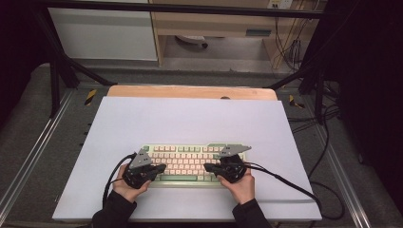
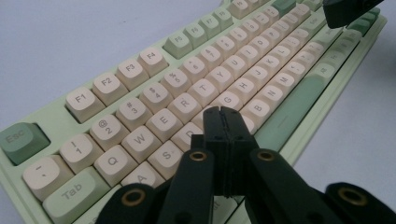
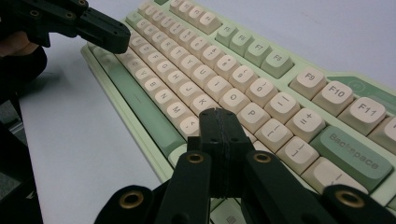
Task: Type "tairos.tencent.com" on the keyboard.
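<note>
A pale green keyboard (image 1: 190,154) with cream keys lies on a white mat near the front of the table. My left gripper (image 1: 161,167) hovers over the keyboard's left end, jaws shut with nothing between them. In the left gripper view its tip (image 2: 220,112) sits just above the home-row keys of the keyboard (image 2: 154,93), near D and F. My right gripper (image 1: 207,167) is over the right half, also shut and empty. In the right gripper view its tip (image 3: 218,114) hangs above the keys of the keyboard (image 3: 224,70) near L. Whether either tip touches a key I cannot tell.
The white mat (image 1: 190,118) covers a wooden tabletop (image 1: 190,91). Black cables (image 1: 294,185) trail from the grippers across the mat to the right. Black frame posts (image 1: 54,80) stand at the table's far corners. The other hand's gripper (image 3: 93,25) shows at the upper left of the right gripper view.
</note>
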### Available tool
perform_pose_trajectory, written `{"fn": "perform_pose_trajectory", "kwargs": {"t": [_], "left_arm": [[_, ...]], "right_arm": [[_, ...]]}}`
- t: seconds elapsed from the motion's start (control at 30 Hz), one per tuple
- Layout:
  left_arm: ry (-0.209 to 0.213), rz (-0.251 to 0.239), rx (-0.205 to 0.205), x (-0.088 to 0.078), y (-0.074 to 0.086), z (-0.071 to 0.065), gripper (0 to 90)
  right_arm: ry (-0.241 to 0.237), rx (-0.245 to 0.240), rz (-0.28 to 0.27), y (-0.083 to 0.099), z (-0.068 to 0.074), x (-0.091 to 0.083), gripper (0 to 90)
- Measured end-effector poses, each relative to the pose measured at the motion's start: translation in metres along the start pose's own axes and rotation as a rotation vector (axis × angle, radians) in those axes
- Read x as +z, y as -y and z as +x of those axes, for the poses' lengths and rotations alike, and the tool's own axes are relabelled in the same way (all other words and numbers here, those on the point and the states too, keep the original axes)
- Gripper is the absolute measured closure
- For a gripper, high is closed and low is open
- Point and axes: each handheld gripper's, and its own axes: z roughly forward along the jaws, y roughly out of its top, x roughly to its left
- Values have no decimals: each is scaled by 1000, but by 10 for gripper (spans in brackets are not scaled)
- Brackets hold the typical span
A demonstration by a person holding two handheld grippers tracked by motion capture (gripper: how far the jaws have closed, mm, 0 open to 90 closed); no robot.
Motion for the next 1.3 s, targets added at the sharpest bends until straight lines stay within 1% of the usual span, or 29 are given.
{"fn": "perform_pose_trajectory", "kwargs": {"t": [0.4,0.73,1.1,1.3], "left_arm": [[-13,-15,-12,-6,-2,5,898],[-27,-12,-19,-4,-5,9,898],[-53,-11,-34,5,-12,13,897],[-69,-8,-35,11,-14,15,898]], "right_arm": [[1,1,-1,0,0,0,900],[5,0,-1,-1,0,-2,900],[4,-2,-2,-1,0,-2,900],[4,-2,0,-1,0,-1,900]]}}
